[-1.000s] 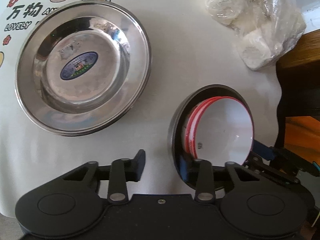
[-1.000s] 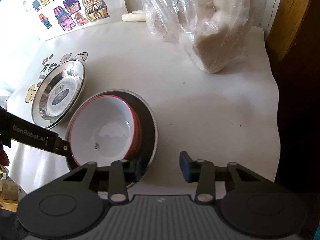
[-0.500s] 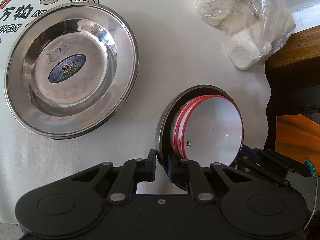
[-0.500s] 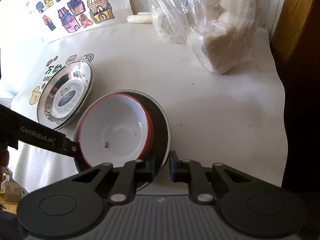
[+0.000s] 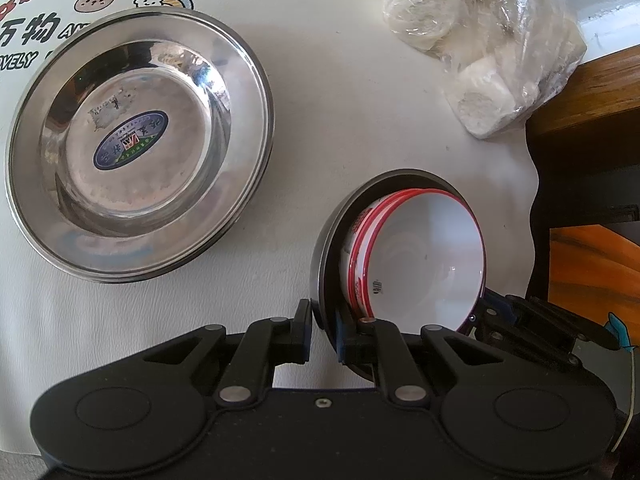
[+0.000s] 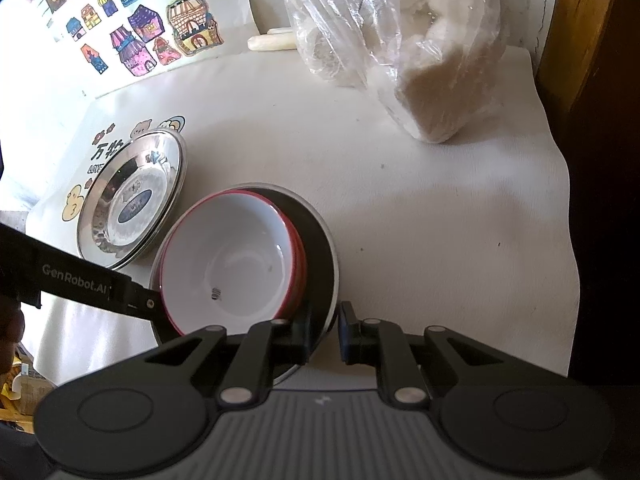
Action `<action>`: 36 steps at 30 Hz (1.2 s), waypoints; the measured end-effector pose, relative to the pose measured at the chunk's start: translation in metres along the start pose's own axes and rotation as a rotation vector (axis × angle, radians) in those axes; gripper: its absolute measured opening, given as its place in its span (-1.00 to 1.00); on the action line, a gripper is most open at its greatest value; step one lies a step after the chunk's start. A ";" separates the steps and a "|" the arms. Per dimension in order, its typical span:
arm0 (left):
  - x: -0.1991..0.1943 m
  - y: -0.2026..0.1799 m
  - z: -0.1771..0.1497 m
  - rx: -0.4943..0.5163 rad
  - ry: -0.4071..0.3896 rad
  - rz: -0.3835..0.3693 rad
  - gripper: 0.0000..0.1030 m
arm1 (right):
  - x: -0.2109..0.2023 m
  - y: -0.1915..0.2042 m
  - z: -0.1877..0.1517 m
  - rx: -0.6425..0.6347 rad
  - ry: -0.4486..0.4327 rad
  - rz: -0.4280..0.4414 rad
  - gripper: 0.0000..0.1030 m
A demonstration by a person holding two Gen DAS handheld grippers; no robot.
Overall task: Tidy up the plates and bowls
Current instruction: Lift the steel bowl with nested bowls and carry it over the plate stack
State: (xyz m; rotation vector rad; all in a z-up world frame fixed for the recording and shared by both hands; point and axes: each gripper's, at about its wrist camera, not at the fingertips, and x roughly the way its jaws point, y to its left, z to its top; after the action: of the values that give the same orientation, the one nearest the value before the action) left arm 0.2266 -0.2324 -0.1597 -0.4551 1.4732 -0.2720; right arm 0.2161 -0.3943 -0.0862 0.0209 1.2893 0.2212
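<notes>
Claws clamped on bowl rim

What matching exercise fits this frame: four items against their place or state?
1. steel plate
2. red-rimmed bowls
3. plastic bag
4. left gripper

a. nested inside the dark dish
b. clamped on the dark dish rim
c. resting alone on the tablecloth, sticker inside
d. at the far edge, holding pale lumps

Pairs: 1-c, 2-a, 3-d, 4-b

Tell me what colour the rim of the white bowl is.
Red. The bowl has a thin red rim, clearest in the right wrist view.
</notes>
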 end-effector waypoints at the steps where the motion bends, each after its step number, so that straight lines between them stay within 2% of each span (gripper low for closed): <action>1: 0.000 -0.001 0.000 0.002 0.001 0.002 -0.77 | 0.000 0.001 -0.001 0.000 0.001 -0.002 -0.71; 14: 0.000 -0.001 -0.001 0.008 0.019 -0.002 -0.78 | -0.002 0.000 -0.003 0.023 0.002 0.008 -0.71; 36: -0.028 0.004 0.005 0.058 -0.024 -0.039 -0.77 | -0.016 0.011 0.004 0.034 -0.049 0.004 -0.71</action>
State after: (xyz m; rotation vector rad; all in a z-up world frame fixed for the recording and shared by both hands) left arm 0.2283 -0.2154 -0.1362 -0.4391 1.4307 -0.3378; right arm 0.2142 -0.3856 -0.0678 0.0577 1.2438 0.2005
